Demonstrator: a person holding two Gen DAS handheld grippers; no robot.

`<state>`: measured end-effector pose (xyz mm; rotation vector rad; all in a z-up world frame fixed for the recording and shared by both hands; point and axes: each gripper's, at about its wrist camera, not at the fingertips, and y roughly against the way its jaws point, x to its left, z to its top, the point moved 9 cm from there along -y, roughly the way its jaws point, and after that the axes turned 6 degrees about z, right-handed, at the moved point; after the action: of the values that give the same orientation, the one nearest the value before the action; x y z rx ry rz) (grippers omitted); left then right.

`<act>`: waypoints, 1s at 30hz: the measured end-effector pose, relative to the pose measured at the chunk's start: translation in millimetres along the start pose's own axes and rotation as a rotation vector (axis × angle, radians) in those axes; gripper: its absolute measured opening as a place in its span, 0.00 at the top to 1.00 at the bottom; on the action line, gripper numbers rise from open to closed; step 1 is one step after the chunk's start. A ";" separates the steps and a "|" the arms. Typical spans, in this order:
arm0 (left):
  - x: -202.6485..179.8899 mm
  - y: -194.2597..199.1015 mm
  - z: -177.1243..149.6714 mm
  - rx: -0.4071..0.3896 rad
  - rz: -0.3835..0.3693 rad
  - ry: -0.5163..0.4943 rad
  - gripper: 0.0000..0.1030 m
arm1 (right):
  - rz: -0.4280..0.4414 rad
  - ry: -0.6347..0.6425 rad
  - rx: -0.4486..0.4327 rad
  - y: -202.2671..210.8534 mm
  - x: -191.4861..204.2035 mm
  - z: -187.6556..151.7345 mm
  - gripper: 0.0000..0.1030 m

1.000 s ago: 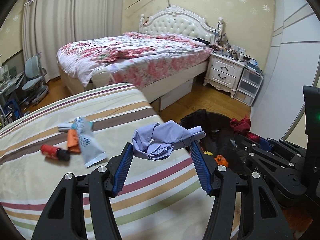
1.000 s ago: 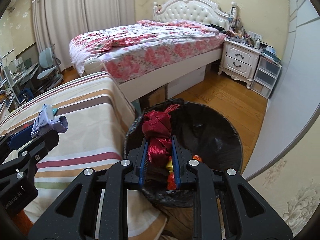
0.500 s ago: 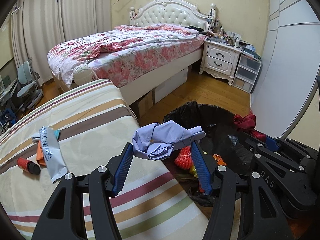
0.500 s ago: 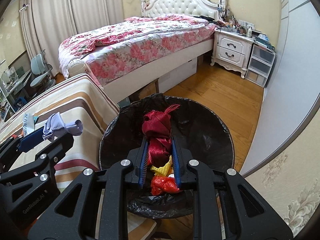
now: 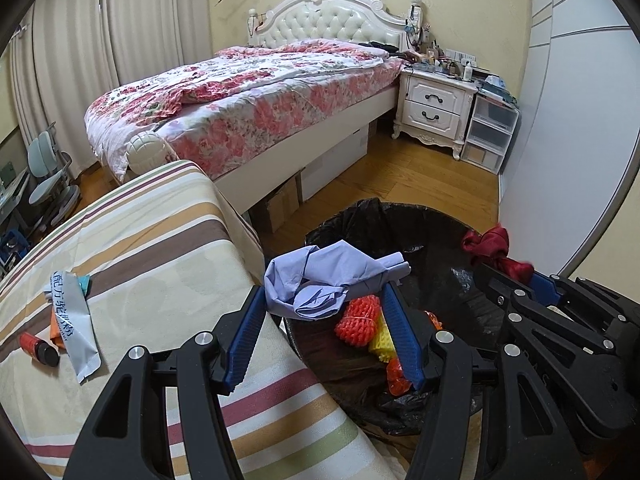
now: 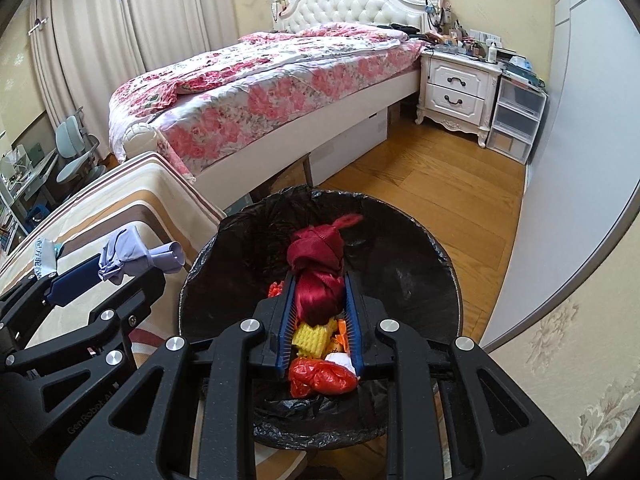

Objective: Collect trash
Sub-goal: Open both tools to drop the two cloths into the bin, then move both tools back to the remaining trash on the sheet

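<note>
Both tools over the bin, each with trash.
Left tool (image 5: 326, 312), half open, grips a lilac cloth (image 5: 328, 280) at the bin's (image 6: 440, 256) near-left rim beside the striped bed (image 5: 140, 248); right tool (image 6: 320, 300), jaws just easing apart, has a red cloth (image 6: 318, 268) between its pads above the bin's middle.

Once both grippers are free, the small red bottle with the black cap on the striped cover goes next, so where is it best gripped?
Grip the small red bottle with the black cap across its round middle, from above: it lies flat on the striped cover, both long sides clear, beside the white sachet.
</note>
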<state>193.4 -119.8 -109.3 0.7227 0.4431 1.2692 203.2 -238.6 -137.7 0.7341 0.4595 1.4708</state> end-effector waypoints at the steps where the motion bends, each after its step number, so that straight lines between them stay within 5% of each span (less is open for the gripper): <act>1: 0.4 -0.9 -0.5 0.005 0.003 0.004 0.41 | -0.001 -0.001 -0.001 0.3 -0.2 0.1 0.68; 4: 5.3 -2.1 -0.8 0.011 0.009 0.029 0.31 | -0.022 -0.006 -0.015 1.9 -5.4 1.1 0.58; 17: 36.3 17.7 -3.4 -0.031 0.077 0.077 0.26 | -0.047 -0.008 -0.026 12.6 -2.3 -1.0 0.46; 30: 137.5 43.9 -34.3 0.004 0.220 0.219 0.26 | 0.067 0.095 0.005 10.7 84.2 -11.6 0.45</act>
<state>175.4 26.4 -90.8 0.6518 0.5553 1.5637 193.8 -154.3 -125.5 0.6913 0.5157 1.5722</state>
